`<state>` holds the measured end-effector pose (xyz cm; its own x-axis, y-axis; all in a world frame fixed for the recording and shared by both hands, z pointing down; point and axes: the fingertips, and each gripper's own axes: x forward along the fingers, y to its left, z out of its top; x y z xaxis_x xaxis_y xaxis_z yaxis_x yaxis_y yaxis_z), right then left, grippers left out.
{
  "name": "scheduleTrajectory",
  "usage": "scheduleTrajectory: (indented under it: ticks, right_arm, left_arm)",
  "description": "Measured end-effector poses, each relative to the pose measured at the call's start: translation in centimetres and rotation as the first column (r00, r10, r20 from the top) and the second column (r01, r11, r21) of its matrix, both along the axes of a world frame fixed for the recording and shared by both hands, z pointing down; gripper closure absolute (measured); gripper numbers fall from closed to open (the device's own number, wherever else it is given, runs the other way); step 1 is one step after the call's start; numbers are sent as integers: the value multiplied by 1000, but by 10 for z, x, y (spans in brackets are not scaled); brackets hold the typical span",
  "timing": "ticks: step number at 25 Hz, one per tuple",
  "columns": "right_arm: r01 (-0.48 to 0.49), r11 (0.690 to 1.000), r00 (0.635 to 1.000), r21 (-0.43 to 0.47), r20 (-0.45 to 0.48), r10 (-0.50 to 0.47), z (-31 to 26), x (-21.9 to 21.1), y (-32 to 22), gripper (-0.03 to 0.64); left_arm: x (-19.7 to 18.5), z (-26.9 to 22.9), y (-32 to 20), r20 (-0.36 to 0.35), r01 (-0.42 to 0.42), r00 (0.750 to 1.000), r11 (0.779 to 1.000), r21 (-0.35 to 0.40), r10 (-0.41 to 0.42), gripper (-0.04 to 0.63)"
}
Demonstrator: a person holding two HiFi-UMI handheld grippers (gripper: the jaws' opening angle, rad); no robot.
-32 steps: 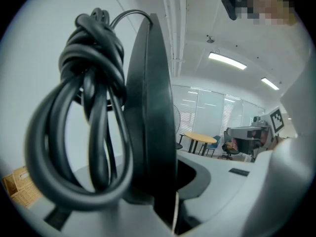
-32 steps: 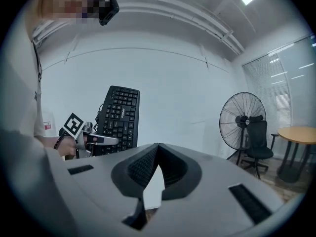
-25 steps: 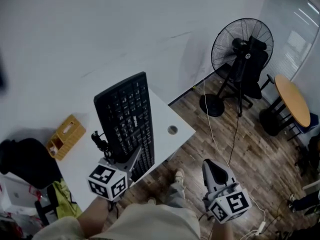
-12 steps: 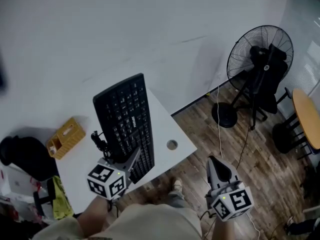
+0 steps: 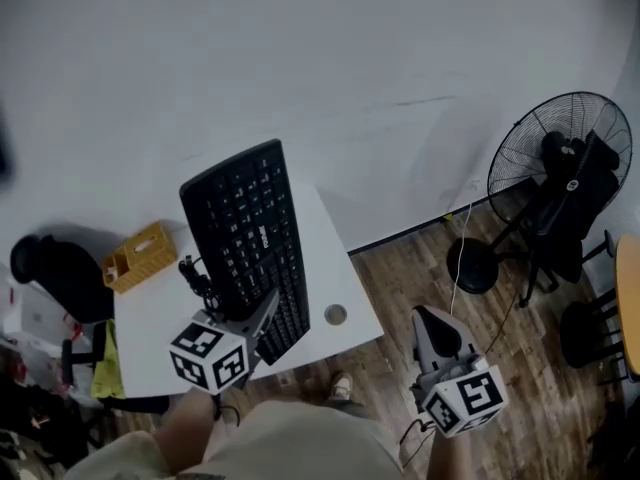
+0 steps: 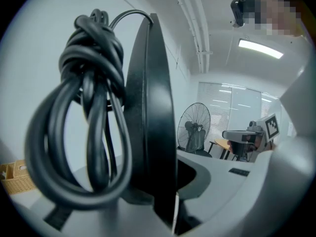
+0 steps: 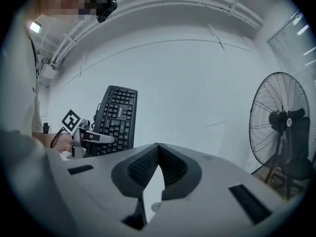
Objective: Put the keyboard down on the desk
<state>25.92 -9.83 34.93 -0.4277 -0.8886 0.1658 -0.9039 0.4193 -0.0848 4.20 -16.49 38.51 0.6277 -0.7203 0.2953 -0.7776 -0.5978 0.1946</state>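
Now — left tool (image 5: 264, 311) pinches keyboard (image 5: 245, 230) | right tool (image 5: 433, 325) closed | white desk (image 5: 326, 250), wooden floor (image 5: 420, 273)

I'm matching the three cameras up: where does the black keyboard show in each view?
Head view: keyboard left of centre, its near end in the left gripper.
Left gripper view: edge-on at centre, between the jaws.
Right gripper view: left of centre, upright.
Shared landmark: standing fan, right of the keyboard in all three.

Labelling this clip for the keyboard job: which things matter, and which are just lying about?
In the job: keyboard, its coiled cable, left gripper holding it, desk.
Lying about: wicker box, standing fan, right gripper, shut and empty.
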Motion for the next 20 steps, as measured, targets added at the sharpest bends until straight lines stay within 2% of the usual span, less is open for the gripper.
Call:
scheduleTrajectory:
  ticks: [3,11,20]
  right_arm:
    - [45,999,999,-1,7,-45,2,3,-11,592]
    - [117,993,993,-25,36,-116,8,1,-31,592]
    - [105,994,994,-38,18,-105,14,3,-37,592]
  left_arm:
    - [-2,0,0,14,44,999,999,-7,-44,509]
    - [-1,5,2,19,97,995,995,-36,-96,509]
    - [-5,12,-1,21,91,996,994,-58,-90,509]
